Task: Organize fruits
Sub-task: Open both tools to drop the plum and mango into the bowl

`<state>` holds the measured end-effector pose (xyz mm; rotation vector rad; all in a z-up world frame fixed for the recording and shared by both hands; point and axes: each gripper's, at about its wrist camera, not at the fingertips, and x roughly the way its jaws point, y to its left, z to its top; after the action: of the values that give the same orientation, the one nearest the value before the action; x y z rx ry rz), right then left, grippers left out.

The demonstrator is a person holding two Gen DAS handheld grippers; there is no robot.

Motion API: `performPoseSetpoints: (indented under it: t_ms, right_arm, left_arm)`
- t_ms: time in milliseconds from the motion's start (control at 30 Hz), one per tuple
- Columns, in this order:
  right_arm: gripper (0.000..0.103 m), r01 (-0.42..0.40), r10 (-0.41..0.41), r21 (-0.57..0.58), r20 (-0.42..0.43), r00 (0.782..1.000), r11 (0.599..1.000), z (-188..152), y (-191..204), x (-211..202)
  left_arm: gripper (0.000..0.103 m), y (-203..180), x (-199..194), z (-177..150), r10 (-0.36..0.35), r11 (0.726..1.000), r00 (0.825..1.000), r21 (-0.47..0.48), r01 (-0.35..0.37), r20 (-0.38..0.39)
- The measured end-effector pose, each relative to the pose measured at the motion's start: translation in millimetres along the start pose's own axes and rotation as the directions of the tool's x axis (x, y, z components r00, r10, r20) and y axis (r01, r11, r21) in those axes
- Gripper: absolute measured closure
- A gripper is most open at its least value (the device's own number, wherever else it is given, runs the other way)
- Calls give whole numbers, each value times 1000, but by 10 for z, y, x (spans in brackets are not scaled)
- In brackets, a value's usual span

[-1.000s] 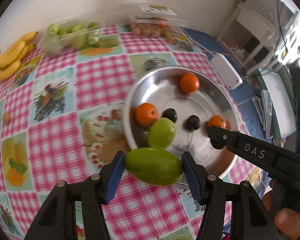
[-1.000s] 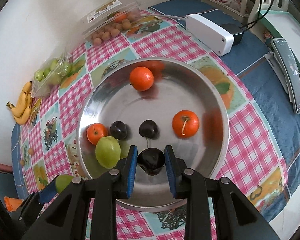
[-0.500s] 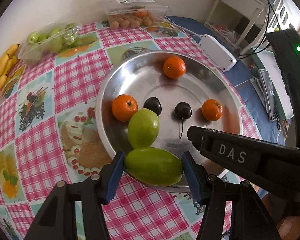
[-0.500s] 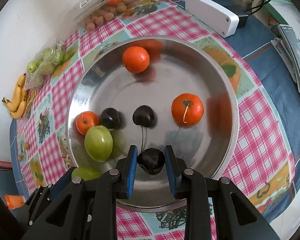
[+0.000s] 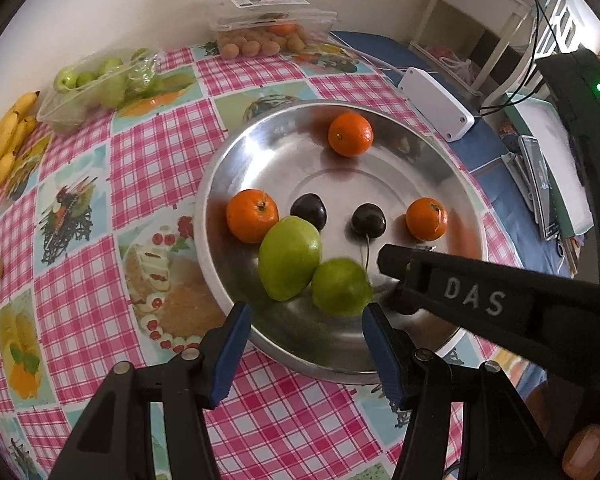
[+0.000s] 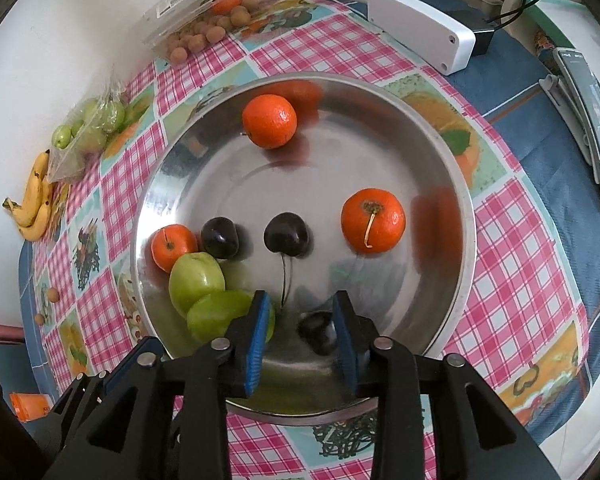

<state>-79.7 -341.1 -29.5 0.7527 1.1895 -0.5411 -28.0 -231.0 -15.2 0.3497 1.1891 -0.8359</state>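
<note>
A round steel tray [image 5: 456, 184] [image 6: 452, 160] holds three oranges, two dark cherries and two green fruits. My left gripper [image 5: 306, 322] is open over the tray's near rim; a blurred green fruit [image 5: 342, 288] lies free just beyond its fingertips, beside another green fruit [image 5: 290, 262]. My right gripper [image 6: 302, 314] is open over the tray; a dark cherry [image 6: 316, 330] lies on the tray between its fingers, touching neither. Both green fruits [image 6: 220, 312] show at its left.
At the table's far side are a box of small brown fruits [image 5: 260, 42], a bag of green fruits [image 5: 100, 80] and bananas [image 5: 4, 144]. A white box [image 5: 440, 102] and a phone [image 6: 592, 120] lie on the right.
Both grippers have opened. The green fruit has dropped from my left gripper into the tray. The cherry has dropped from my right gripper onto the tray.
</note>
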Motion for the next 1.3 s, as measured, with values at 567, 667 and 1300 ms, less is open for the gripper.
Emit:
performPoseSetpoints:
  t_ms: [567,667,1300]
  right_arm:
    - [69,-7,7,-1,36,999,1000,7,-1,-77]
    - [69,-2,3,-18,37,999,1000,2,50,-75]
    - [45,8,-6,-89,22,1000,996,-91,285,-35]
  left_arm:
    - [41,645,-188,-19,70,970,998,-234,-69,-2]
    - [41,804,-259,-41,102,954,995,-284,-96,6]
    - [26,1335,-354,-146,161,889,986,-430,-159,-32]
